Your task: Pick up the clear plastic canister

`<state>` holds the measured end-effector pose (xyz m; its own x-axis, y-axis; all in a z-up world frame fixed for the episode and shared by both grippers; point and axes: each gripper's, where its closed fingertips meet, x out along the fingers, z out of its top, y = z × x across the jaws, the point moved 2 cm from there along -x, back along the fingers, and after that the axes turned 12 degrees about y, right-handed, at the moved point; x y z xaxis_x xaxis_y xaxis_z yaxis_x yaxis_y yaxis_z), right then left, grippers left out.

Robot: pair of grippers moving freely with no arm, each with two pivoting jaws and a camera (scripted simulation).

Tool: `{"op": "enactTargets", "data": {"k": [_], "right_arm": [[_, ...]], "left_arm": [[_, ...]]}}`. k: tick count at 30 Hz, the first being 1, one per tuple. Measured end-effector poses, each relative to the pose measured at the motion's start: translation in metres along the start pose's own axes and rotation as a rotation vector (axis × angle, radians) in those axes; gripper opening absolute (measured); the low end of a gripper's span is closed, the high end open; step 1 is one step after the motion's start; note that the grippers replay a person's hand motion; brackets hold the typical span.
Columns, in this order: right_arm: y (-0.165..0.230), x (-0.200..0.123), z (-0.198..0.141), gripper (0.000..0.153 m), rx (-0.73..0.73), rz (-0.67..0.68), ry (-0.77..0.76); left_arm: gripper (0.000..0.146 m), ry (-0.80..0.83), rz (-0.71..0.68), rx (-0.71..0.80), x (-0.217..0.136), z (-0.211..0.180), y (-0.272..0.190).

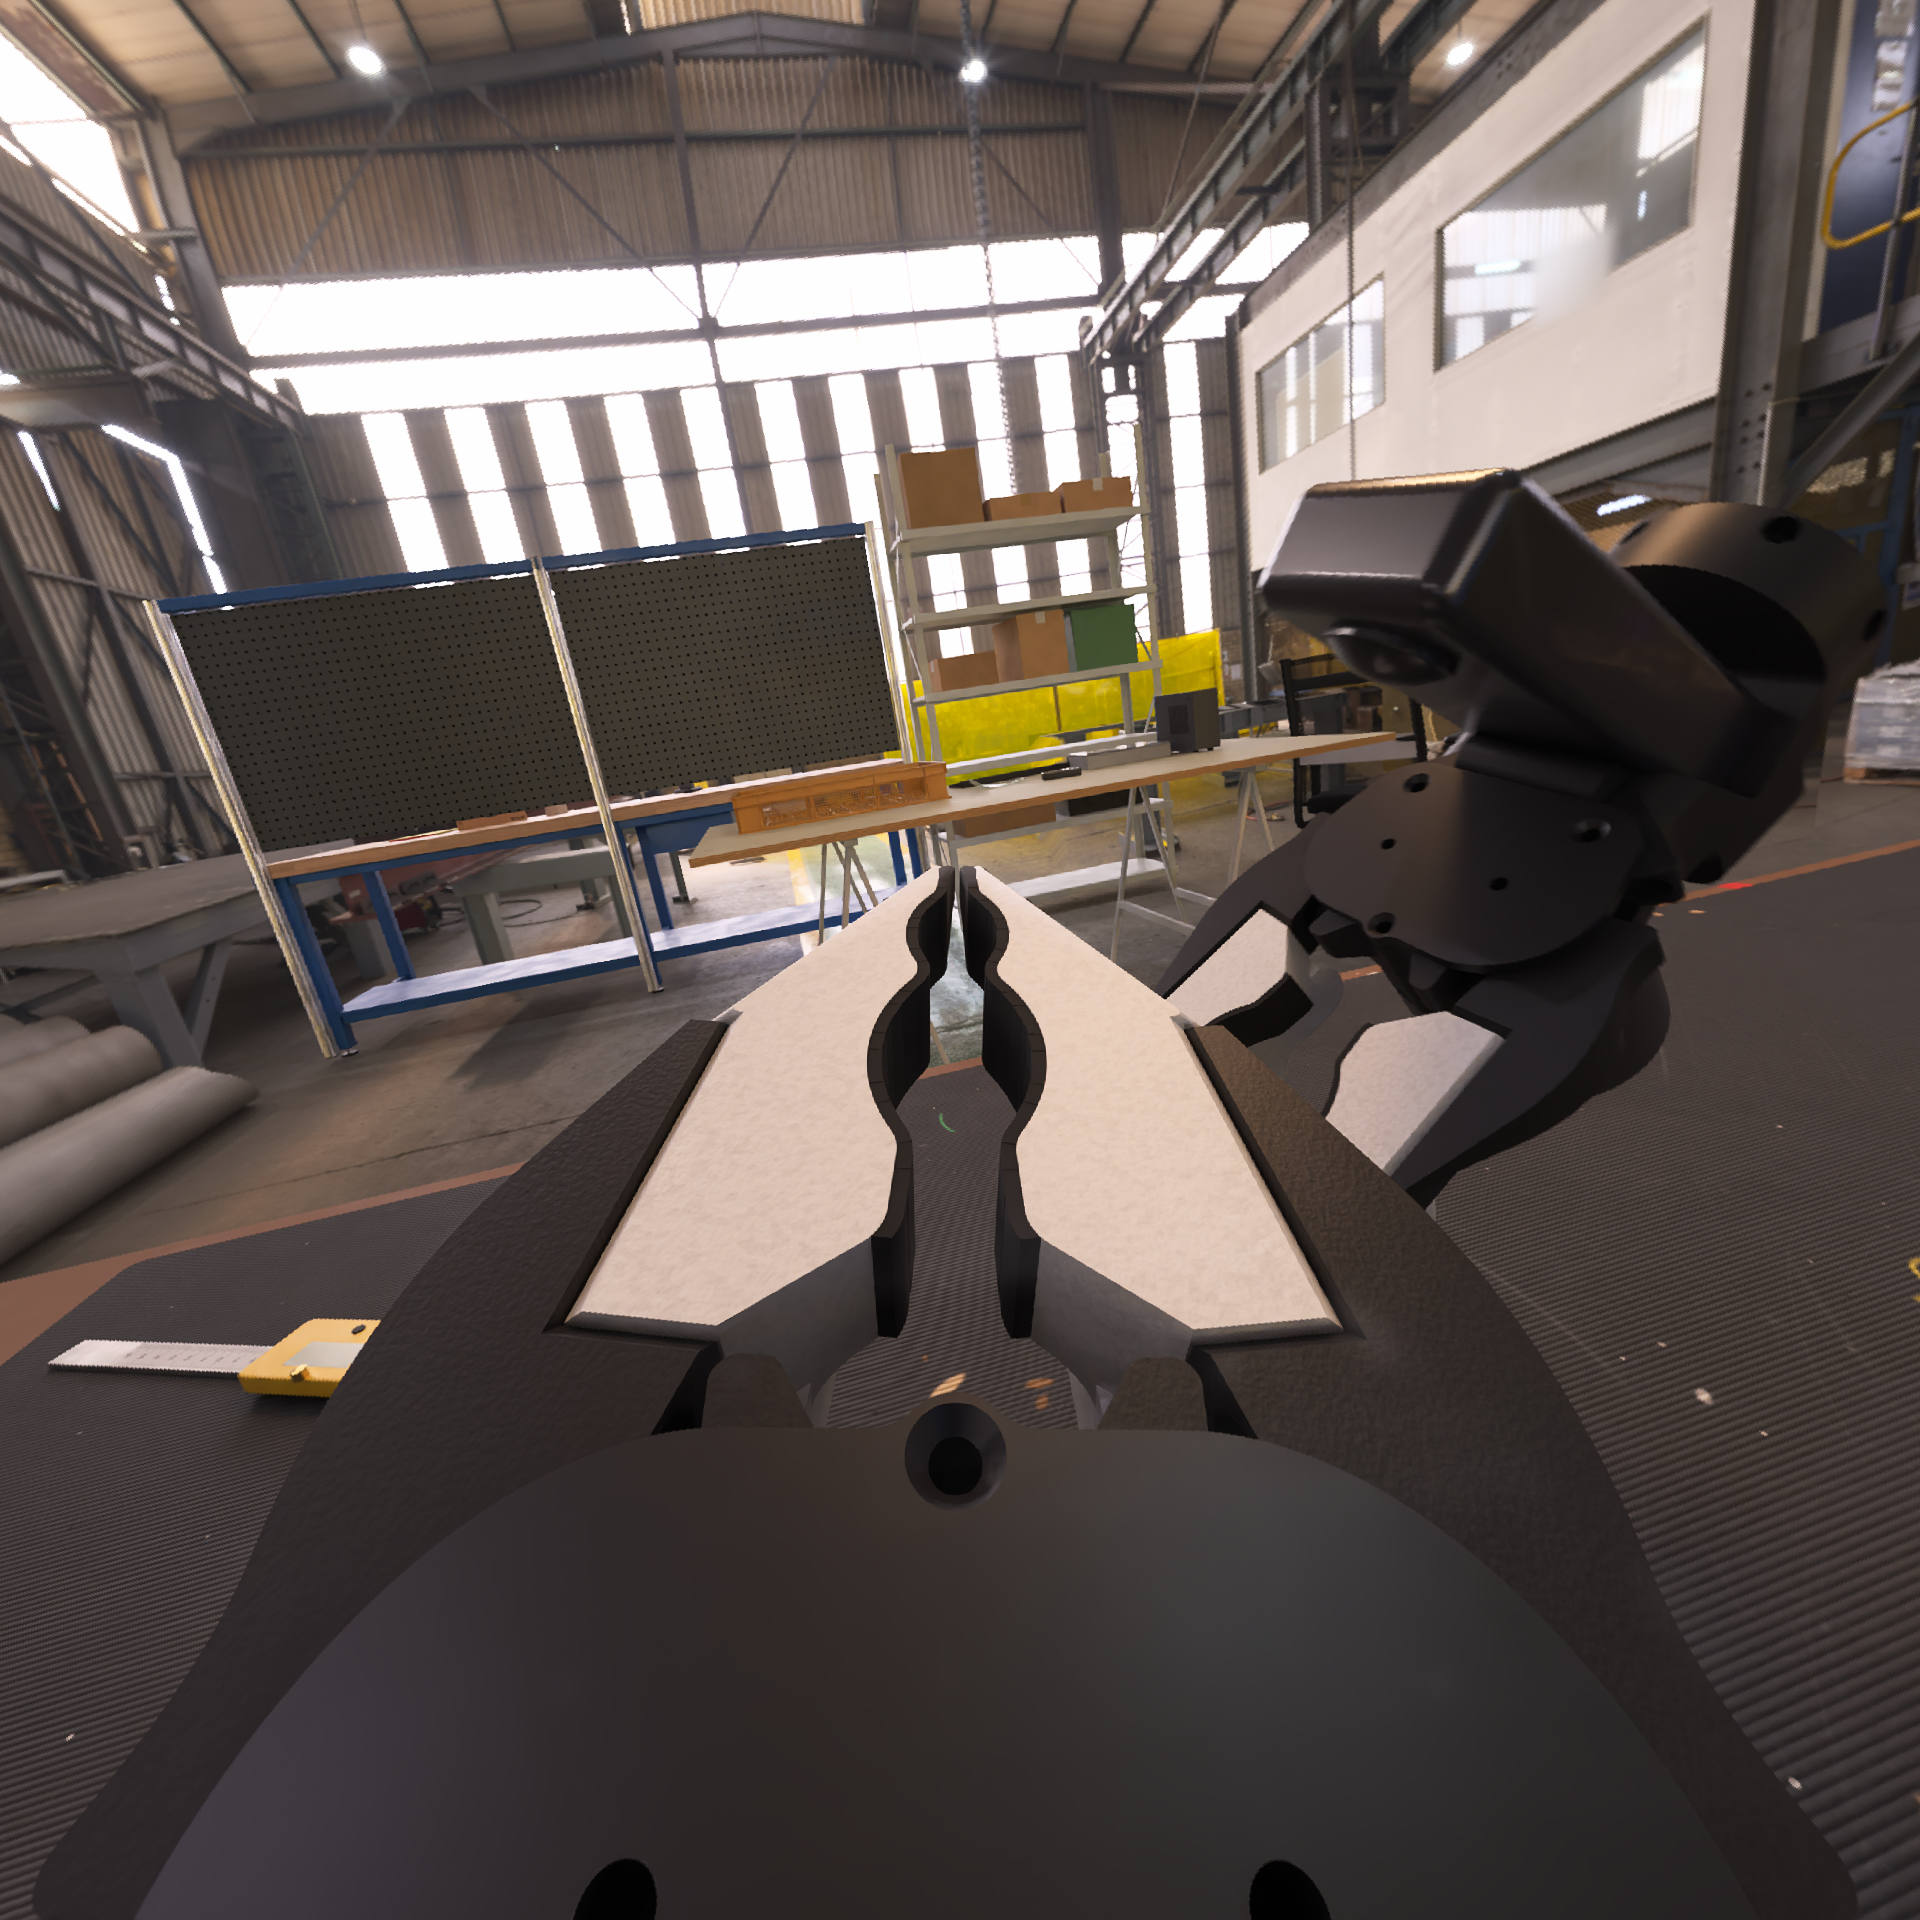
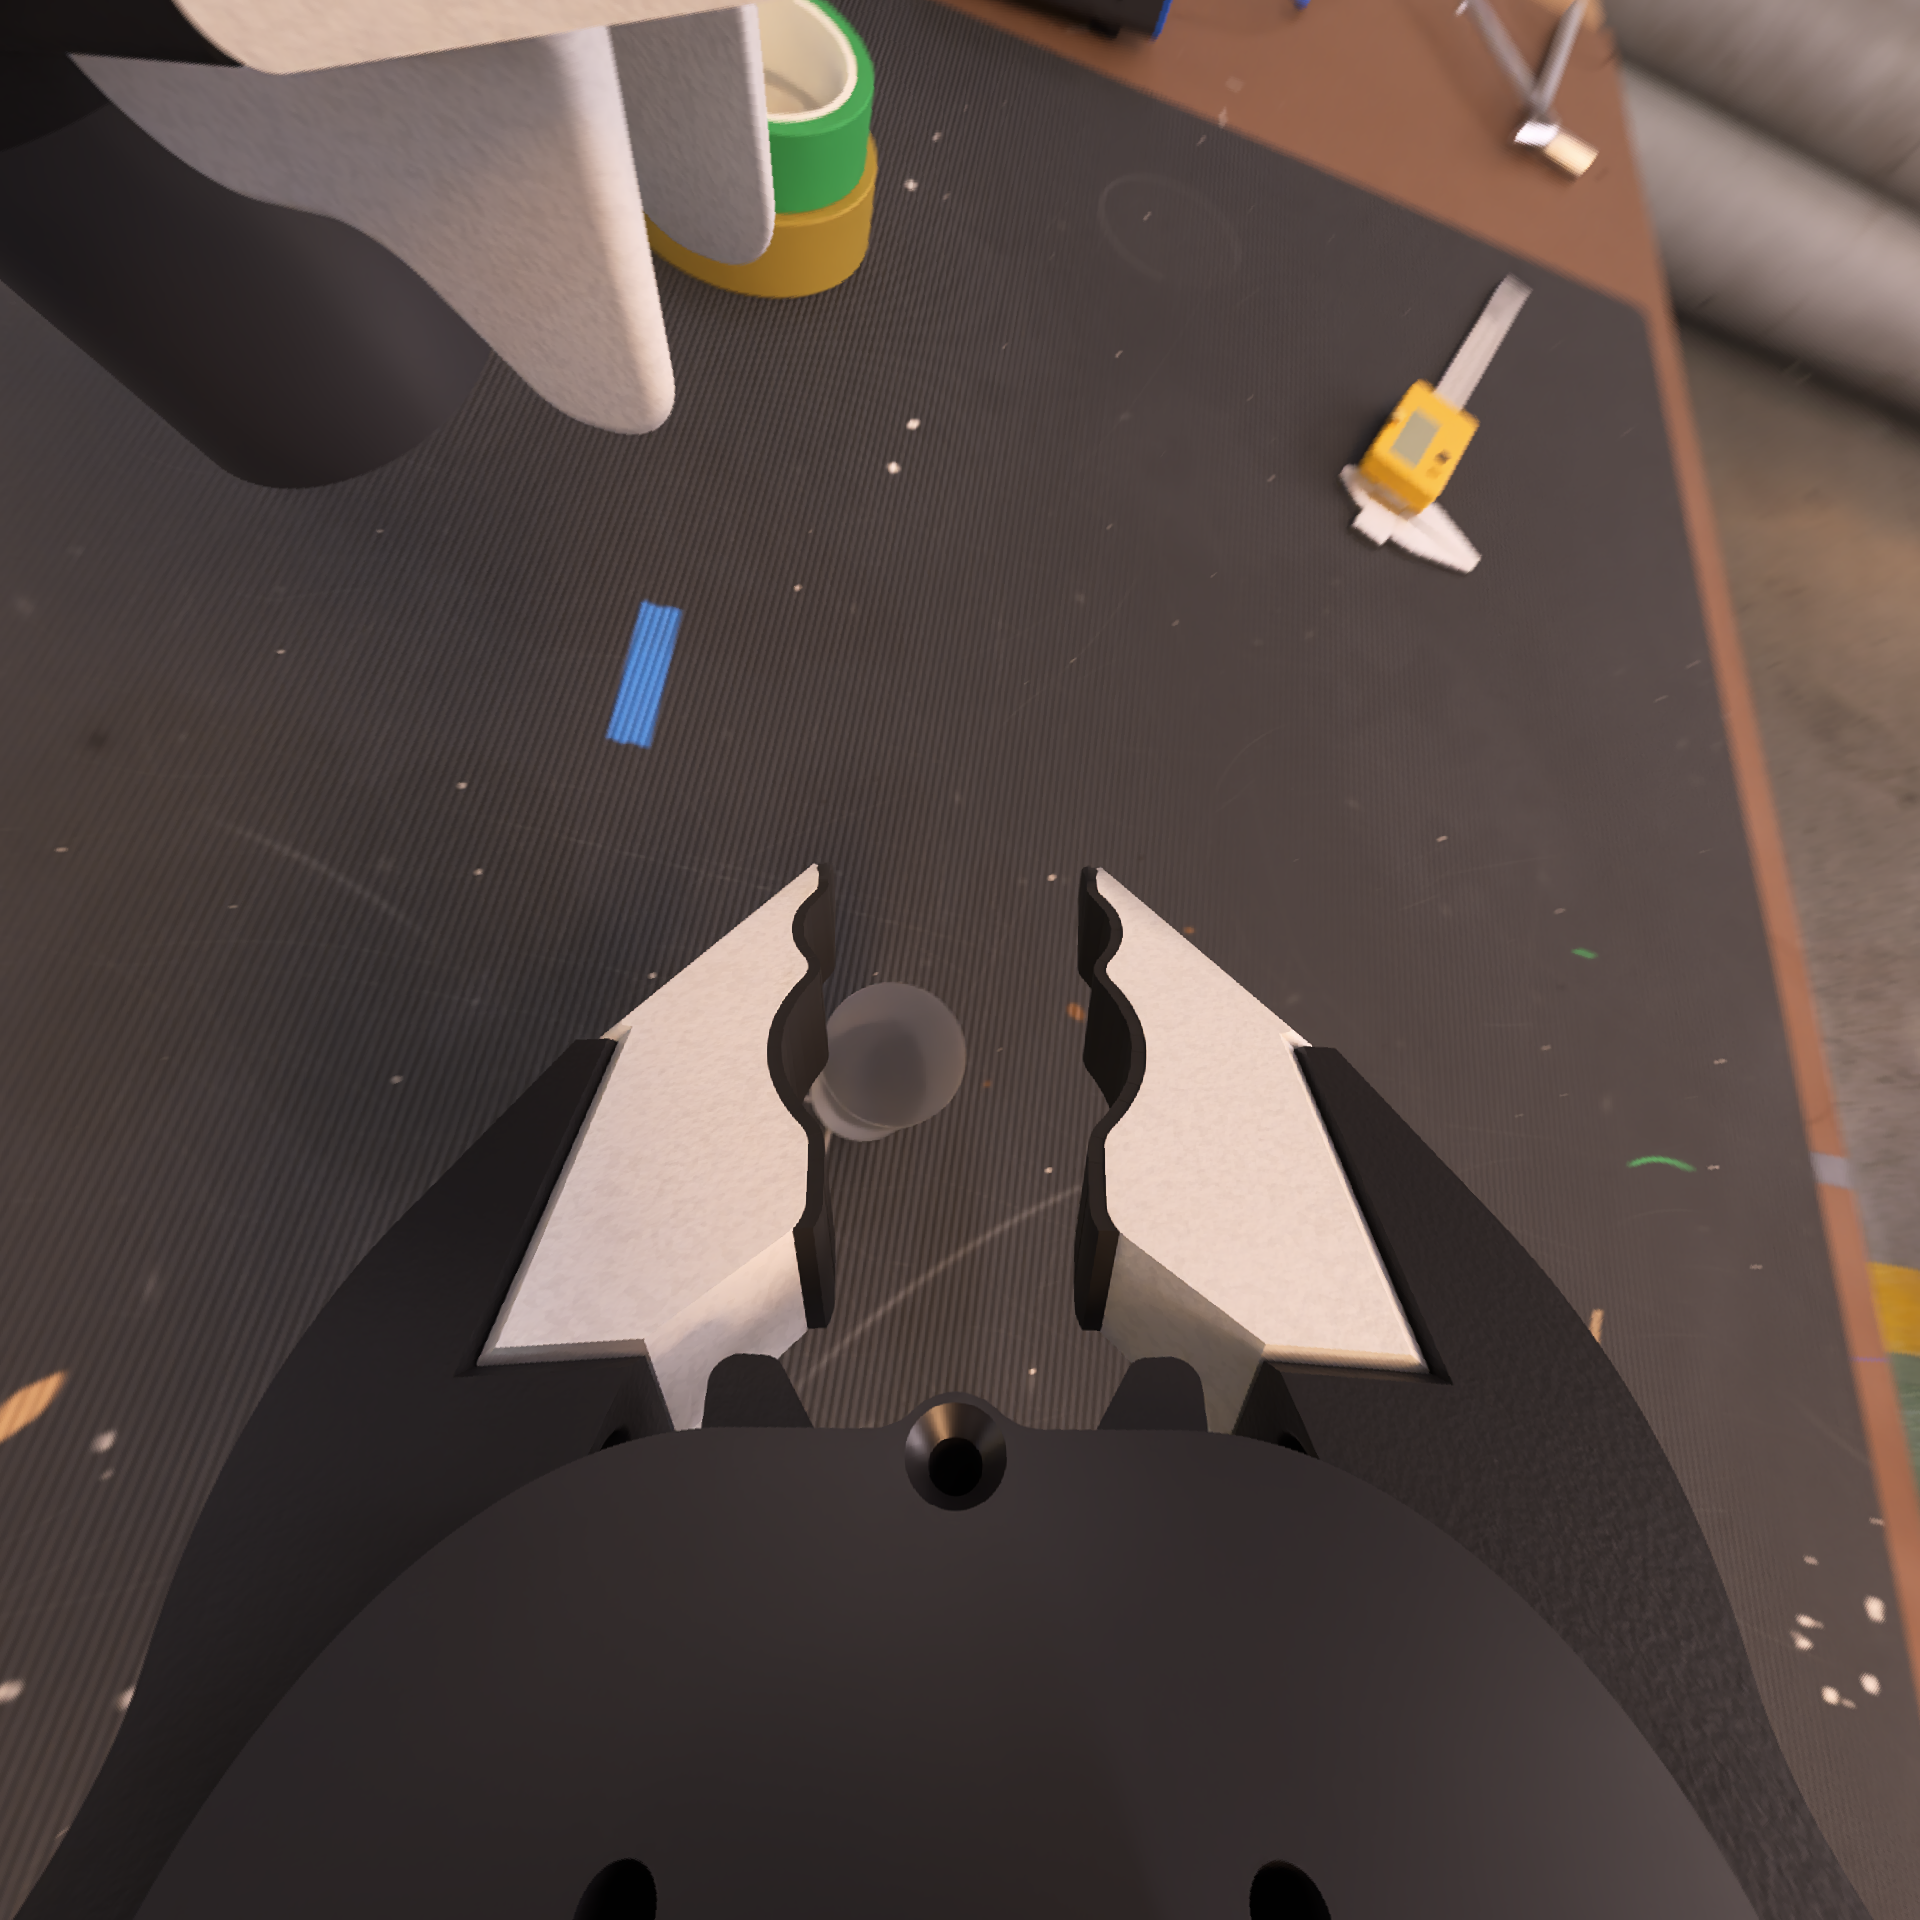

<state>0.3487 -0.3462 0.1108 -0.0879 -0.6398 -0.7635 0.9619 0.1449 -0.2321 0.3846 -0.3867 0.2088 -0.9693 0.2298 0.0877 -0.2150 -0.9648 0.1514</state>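
The clear plastic canister (image 2: 891,1058) stands on the dark mat, seen from above in the right wrist view. My right gripper (image 2: 953,878) is open and straddles it: the canister sits between the fingers, close against the left finger, with a gap to the right one. My left gripper (image 1: 956,881) is shut and empty, held above the mat and pointing towards the hall. The right gripper (image 1: 1288,1029) also shows in the left wrist view, to the right and tilted down at the mat. The canister is hidden in that view.
A green tape roll (image 2: 826,125) is stacked on a yellow one (image 2: 805,255) at the far side, partly behind a left gripper finger (image 2: 623,260). A blue strip (image 2: 644,673) and a yellow caliper (image 2: 1415,449) (image 1: 301,1356) lie on the mat. The mat's edge (image 2: 1704,582) runs along the right.
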Motion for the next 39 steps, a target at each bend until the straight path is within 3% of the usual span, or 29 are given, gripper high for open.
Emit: {"op": "enactTargets", "data": {"k": [5, 12, 19, 27, 35, 39], "right_arm": [[-0.008, -0.012, 0.011, 0.040, -0.026, -0.119, -0.120], [-0.028, -0.046, 0.021, 0.041, 0.068, -0.258, -0.331], [-0.010, -0.048, 0.000, 0.048, 0.219, 0.058, -0.056], [0.009, 0.004, -0.034, 0.054, 0.154, 0.095, 0.369], [0.015, 0.020, -0.041, 0.055, 0.141, 0.092, 0.485], [0.014, 0.022, -0.044, 0.037, 0.107, 0.042, 0.514]], "left_arm": [[0.001, -0.012, 0.017, -0.013, 0.001, -0.002, 0.006], [0.001, 0.002, 0.024, 0.018, 0.003, -0.003, 0.002], [0.000, 0.018, 0.076, 0.079, 0.001, -0.001, 0.005], [0.002, 0.084, 0.048, 0.059, 0.006, -0.010, 0.008], [0.003, 0.098, 0.021, 0.037, 0.007, -0.013, 0.010], [0.003, 0.128, 0.008, 0.048, 0.010, -0.017, 0.007]]}}
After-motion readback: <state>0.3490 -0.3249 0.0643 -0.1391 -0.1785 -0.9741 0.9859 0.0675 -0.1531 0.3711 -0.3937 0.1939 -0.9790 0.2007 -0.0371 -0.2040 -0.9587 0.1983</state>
